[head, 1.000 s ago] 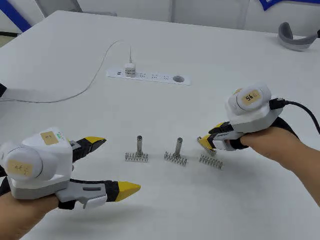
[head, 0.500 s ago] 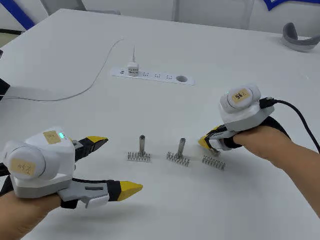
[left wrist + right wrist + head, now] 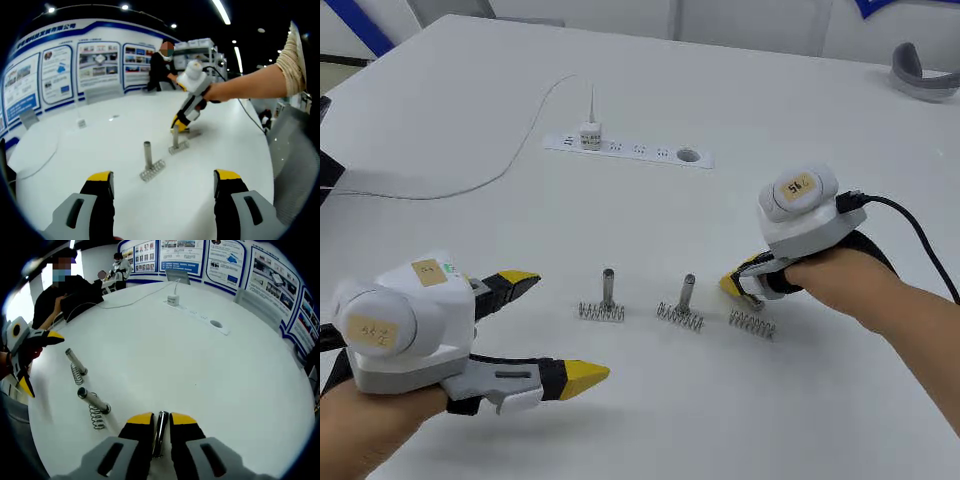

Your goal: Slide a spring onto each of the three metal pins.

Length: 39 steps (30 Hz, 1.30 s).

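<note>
The middle short metal pin (image 3: 686,293) stands on the white table (image 3: 770,110), a small wire spring (image 3: 680,318) just in front of it. Left of it stands a 2nd metal pin (image 3: 608,286) with a 2nd spring (image 3: 601,312) in front. Right of it lies a 3rd spring (image 3: 752,324), with the right gripper (image 3: 745,288) just behind, a 3rd metal pin (image 3: 161,432) between its jaws. Far behind the middle pin lies a long white power strip (image 3: 630,150).

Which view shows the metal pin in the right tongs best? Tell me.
The right gripper view: the slim grey metal pin sits close up, clamped between the yellow-tipped right tongs. In the head view those tongs hide most of it; the left gripper view has it far off, also largely covered.
</note>
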Tool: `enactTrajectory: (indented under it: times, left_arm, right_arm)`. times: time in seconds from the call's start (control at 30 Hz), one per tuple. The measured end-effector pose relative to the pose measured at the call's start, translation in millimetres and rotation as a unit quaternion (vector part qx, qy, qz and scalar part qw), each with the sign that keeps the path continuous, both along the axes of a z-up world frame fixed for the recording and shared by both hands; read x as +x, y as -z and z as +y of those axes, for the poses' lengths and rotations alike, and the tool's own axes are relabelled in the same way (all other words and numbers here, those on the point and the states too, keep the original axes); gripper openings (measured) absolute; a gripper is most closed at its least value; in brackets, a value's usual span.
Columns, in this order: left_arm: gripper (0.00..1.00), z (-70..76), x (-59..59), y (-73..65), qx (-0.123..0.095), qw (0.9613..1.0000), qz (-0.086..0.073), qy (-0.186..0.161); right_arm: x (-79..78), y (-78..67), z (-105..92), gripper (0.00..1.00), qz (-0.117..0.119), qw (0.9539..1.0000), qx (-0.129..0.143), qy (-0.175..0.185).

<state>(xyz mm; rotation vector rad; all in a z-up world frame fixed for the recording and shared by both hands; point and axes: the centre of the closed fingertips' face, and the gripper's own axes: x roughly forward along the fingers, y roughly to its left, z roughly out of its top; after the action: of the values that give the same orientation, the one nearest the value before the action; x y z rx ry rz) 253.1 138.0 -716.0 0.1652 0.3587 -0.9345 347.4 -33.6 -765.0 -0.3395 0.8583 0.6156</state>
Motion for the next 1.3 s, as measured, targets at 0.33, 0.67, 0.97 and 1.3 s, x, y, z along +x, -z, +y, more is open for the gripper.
enactTrajectory:
  times: [0.33, 0.67, 0.97, 1.3]
  left_arm:
    - [0.83, 0.5, 0.1, 0.8, 0.001, 1.0000, 0.001, 0.000]
    - [0.83, 1.3, -0.7, 0.9, 0.002, 1.0000, 0.002, 0.000]
    - [0.83, 1.2, -0.8, 1.3, 0.002, 1.0000, 0.003, 0.000]
    - [0.83, -0.1, -0.7, 0.9, 0.002, 1.0000, 0.004, -0.001]
  right_arm:
    - [2.5, 1.7, -1.4, 0.11, 0.009, 0.9999, -0.002, 0.005]
    - [3.0, 2.3, -1.0, 0.10, 0.019, 0.9998, 0.001, 0.007]
    - [5.1, 3.8, -2.5, 0.09, 0.028, 0.9994, 0.011, 0.015]
    - [8.1, 4.9, -4.9, 0.09, 0.021, 0.9994, 0.013, 0.023]
